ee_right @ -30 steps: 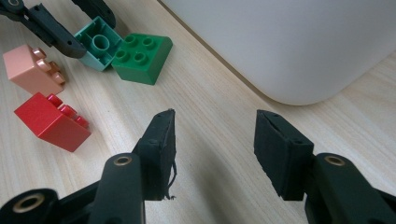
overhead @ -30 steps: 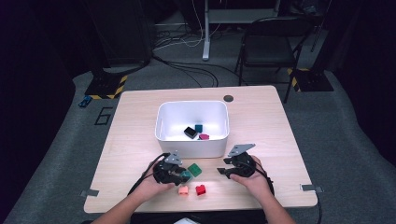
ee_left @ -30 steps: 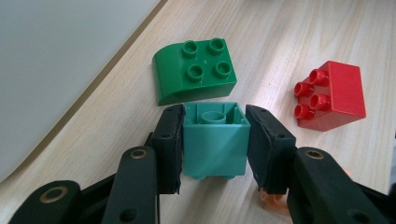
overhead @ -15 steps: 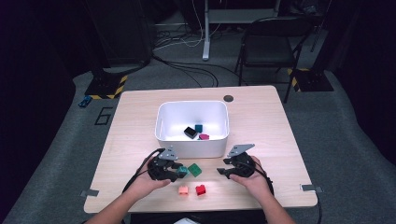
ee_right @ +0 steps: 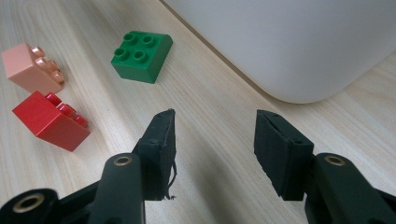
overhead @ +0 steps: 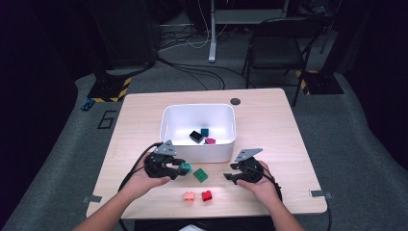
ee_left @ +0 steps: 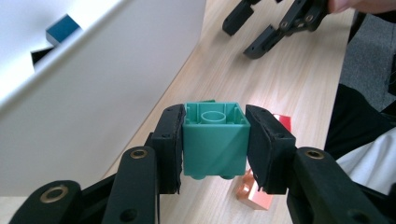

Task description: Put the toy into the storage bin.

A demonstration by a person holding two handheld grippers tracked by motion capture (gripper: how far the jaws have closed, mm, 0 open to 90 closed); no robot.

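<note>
Left gripper [overhead: 179, 168] is clamped on a teal brick [ee_left: 215, 139]; both pads press flat on its opposite sides, open underside facing the left gripper view's camera, studs pointing away. Brick sits between the fingertips, lifted off the table [overhead: 269, 120], just in front of the near wall of the white bin [overhead: 166, 126].

Right gripper [ee_right: 214, 135] is spread wide with nothing between the jaws, low over bare wood at near right, close to the bin's near right corner. It is well apart from the teal brick.

Loose bricks on the table near the person: salmon brick [overhead: 188, 196] and red brick [overhead: 207, 195] side by side closest to the near edge, roughly midway between the two grippers. Dark green brick [overhead: 200, 175] lies a little farther in, studs up, just right of the held teal brick and near the bin wall.

Farther: inside the bin sit a black brick [overhead: 196, 136], a dark teal brick [overhead: 205, 132] and a magenta brick [overhead: 210, 141], clustered toward its near right part. Beyond the bin, a dark round grommet [overhead: 235, 101] sits near the far edge of the table.
</note>
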